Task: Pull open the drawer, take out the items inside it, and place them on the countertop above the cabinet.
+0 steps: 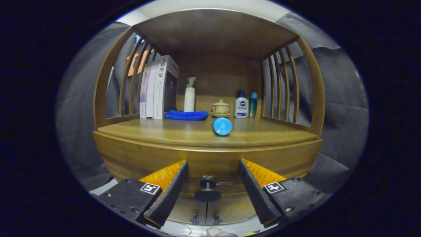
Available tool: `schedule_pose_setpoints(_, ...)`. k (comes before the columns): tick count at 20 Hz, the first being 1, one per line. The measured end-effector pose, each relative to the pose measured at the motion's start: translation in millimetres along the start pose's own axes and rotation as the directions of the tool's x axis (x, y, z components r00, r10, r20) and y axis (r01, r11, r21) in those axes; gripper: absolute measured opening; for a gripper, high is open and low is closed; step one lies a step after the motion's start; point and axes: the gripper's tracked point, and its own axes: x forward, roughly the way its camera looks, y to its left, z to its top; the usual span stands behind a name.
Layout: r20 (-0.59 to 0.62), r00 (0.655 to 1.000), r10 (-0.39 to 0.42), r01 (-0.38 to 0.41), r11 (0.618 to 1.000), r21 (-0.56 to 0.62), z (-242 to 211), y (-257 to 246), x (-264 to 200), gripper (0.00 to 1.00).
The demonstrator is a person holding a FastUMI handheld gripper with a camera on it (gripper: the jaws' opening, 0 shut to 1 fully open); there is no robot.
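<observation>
The wooden cabinet's drawer front lies just under the countertop. Its dark round knob sits between my two fingers, a little short of their tips. My gripper is open, the fingers wide apart on either side of the knob and touching nothing. The inside of the drawer is hidden. On the countertop, beyond the fingers, a blue bottle lies on its side with one round end towards me.
At the back of the shelf stand several books, a white pump bottle, a folded blue cloth, a small lidded cup, a white lotion bottle and a teal bottle. Slatted side rails bound the countertop. Two cabinet doors lie below the drawer.
</observation>
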Motion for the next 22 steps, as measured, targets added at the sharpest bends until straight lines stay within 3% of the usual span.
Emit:
schedule_pose_setpoints(9,-0.010,1.000,0.012,-0.012,1.000,-0.005,14.7,-7.7,-13.5,1.00)
schedule_pose_setpoints(14,0.042,0.999,0.015,-0.014,1.000,-0.022,43.0,-25.5,-95.3,0.99)
schedule_pose_setpoints(22,0.083,0.997,0.004,-0.003,1.000,-0.007,57.0,-46.1,-174.2,0.99)
